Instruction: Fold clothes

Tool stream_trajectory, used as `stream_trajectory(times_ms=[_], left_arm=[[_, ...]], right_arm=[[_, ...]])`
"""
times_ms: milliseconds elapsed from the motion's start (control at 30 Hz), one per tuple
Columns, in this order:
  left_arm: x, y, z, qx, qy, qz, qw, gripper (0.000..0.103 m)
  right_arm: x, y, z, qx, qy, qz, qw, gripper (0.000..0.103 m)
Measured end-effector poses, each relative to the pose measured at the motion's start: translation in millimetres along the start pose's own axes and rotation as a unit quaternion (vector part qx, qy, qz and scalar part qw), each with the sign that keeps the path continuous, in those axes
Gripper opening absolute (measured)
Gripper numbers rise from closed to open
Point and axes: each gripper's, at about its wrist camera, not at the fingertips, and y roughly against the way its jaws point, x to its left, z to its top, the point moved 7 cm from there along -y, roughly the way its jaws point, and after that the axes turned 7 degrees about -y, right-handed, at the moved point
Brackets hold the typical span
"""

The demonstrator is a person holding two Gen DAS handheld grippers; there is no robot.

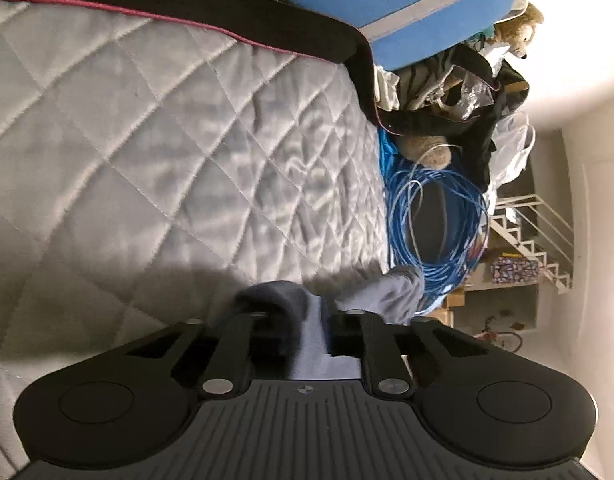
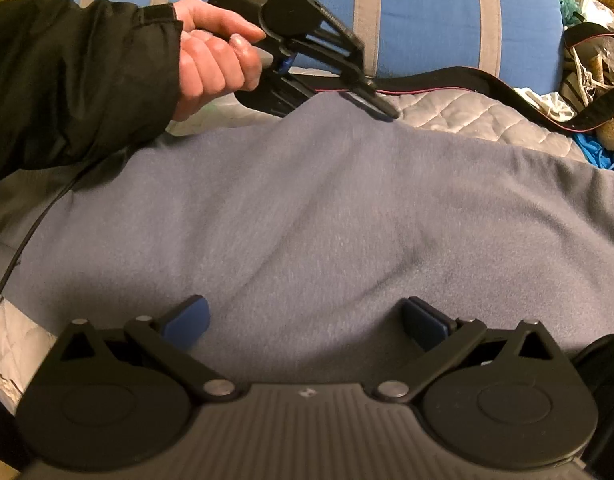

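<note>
Quilted grey bed cover (image 1: 155,152) fills most of the left wrist view and serves as the working surface, with a blue cushion with grey stripes (image 2: 423,20) lying along its far side. Against that cushion runs a black strap with a pink edge (image 2: 459,80), and past the bed cover's edge sit a coil of blue cable (image 1: 439,236), a plush toy (image 1: 519,28) and a heap of bags and dark fabric. Farther off from the bed, a white staircase (image 1: 535,232) shows against a pale wall. A grey-blue garment (image 2: 327,208) is spread over the bed cover, filling the middle of the right wrist view. The left gripper (image 2: 381,110), held in a hand (image 2: 211,56) that emerges from a black sleeve (image 2: 75,80), is clenched on a raised fold at the garment's far edge, near the black strap; in its own view a bunch of the same cloth is pinched between its closed jaws. No earlier view is given to compare. The right gripper (image 2: 307,324) hovers over the near part of the garment, its blue pads (image 2: 189,322) standing wide apart and gripping nothing. A thin black cable (image 2: 27,236) curves across the bed cover at the garment's near-left side.
</note>
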Motion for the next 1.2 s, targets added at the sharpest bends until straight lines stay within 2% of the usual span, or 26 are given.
stream_trajectory(times_ms=[67,167,267,333,533,800,1067,1200], left_arm=[[1,1,1,-0.005,-0.003,0.003,1.0000,0.005],[2,-1,5,-0.006,-0.021,0.030,0.9993,0.005],[-3,-5,7,-0.002,-0.072,0.063,0.9954,0.005],[-2,-8,7,0.006,-0.088,0.068,0.9938,0.005],[5,-12,7,0.022,-0.115,0.053,0.9917,0.005],[25,-12,6,0.023,-0.090,-0.018,0.9955,0.006],[24,-10,8,0.042,-0.110,-0.043,0.9921,0.006],[23,-10,11,0.055,-0.106,-0.051,0.9916,0.006]], right_arm=[[0,0,0,0.000,0.000,0.000,1.000,0.101],[1,0,0,0.001,0.000,0.000,1.000,0.101],[1,0,1,0.001,0.000,0.000,1.000,0.101],[0,0,1,0.001,-0.001,0.001,1.000,0.101],[1,1,2,0.001,-0.002,0.001,1.000,0.101],[0,0,4,0.000,-0.002,0.000,1.000,0.101],[-3,-2,5,-0.002,-0.001,0.000,1.000,0.101],[-4,-4,5,-0.003,0.001,-0.001,1.000,0.102]])
